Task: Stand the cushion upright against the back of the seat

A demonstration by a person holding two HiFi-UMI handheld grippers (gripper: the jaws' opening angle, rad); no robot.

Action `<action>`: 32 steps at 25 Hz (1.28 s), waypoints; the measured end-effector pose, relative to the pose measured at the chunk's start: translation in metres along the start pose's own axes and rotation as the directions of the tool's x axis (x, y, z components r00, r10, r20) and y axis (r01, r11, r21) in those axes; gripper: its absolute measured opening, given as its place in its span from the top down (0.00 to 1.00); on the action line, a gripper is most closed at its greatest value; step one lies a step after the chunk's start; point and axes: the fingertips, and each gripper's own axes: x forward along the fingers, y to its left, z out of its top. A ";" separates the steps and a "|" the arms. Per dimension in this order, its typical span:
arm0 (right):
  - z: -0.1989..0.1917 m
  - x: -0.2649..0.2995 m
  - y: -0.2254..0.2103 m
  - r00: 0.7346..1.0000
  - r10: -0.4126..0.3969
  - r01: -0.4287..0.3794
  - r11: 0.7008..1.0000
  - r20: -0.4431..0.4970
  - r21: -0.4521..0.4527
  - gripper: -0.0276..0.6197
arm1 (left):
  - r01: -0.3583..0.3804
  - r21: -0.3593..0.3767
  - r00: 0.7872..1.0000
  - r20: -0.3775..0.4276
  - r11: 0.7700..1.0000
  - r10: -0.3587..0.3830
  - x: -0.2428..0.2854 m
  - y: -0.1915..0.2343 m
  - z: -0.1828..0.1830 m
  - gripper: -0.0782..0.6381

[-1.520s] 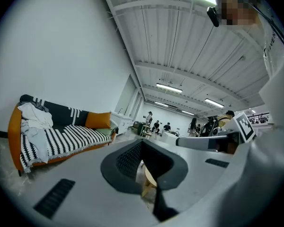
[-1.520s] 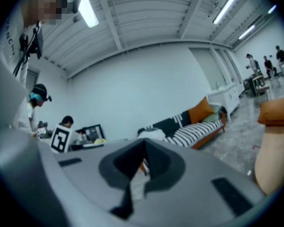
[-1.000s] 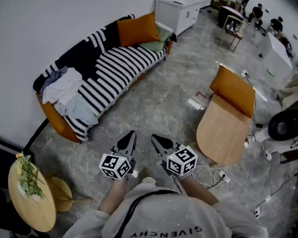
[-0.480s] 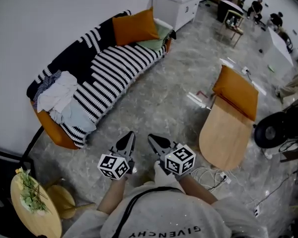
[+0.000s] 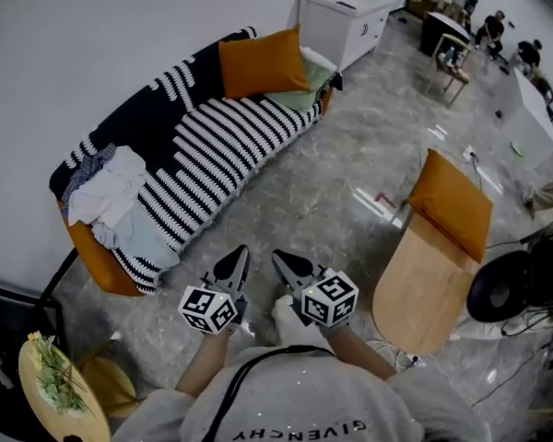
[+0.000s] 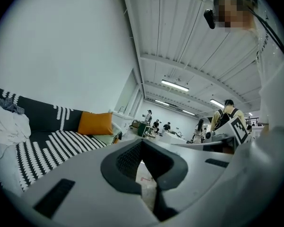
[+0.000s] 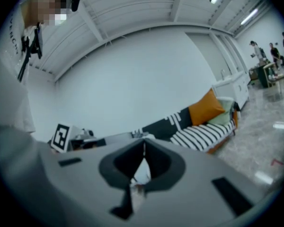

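Both tongs are shut with nothing in them right now: the left gripper and the right gripper are side by side in front of us, close but not touching, jaws pinched together, and pointing out over the grey marble-look floor. So two grippers, two marker cubes, zero things held. Beyond them we count two orange cushions. One orange cushion is at the far end of the sofa, standing up against its backrest, with a pale green cushion lying flat just beside it. The second orange cushion is off to our right at the far end of the single wooden lounge chair, well apart from both grippers. The sofa has one black-and-white striped throw over it and one heap of white and light blue laundry at its near end. One white cabinet stands past the sofa, one round wooden side table with one plant on it is at our lower left, and we can make out three people way at the back.
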 end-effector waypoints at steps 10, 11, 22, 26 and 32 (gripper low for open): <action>0.064 0.064 -0.090 0.999 0.032 -0.032 0.999 -0.011 0.005 0.93 | -0.012 -0.005 1.000 0.009 1.000 0.012 0.113 0.050 0.040 0.86; 0.068 0.068 -0.098 0.999 0.036 -0.036 0.999 -0.012 0.005 0.93 | -0.011 -0.006 1.000 0.009 1.000 0.011 0.122 0.053 0.042 0.86; 0.094 0.113 -0.146 0.998 0.066 -0.066 0.998 -0.022 0.006 0.93 | -0.038 -0.017 0.999 0.007 0.999 0.039 0.183 0.088 0.049 0.86; 0.101 0.128 -0.158 0.996 0.079 -0.079 0.997 -0.030 0.002 0.93 | -0.034 -0.025 0.999 -0.006 0.999 0.034 0.201 0.103 0.050 0.86; 0.119 0.168 -0.201 0.997 0.055 -0.055 0.999 -0.046 -0.001 0.93 | 0.001 -0.036 1.000 -0.021 0.999 -0.001 0.254 0.138 0.057 0.86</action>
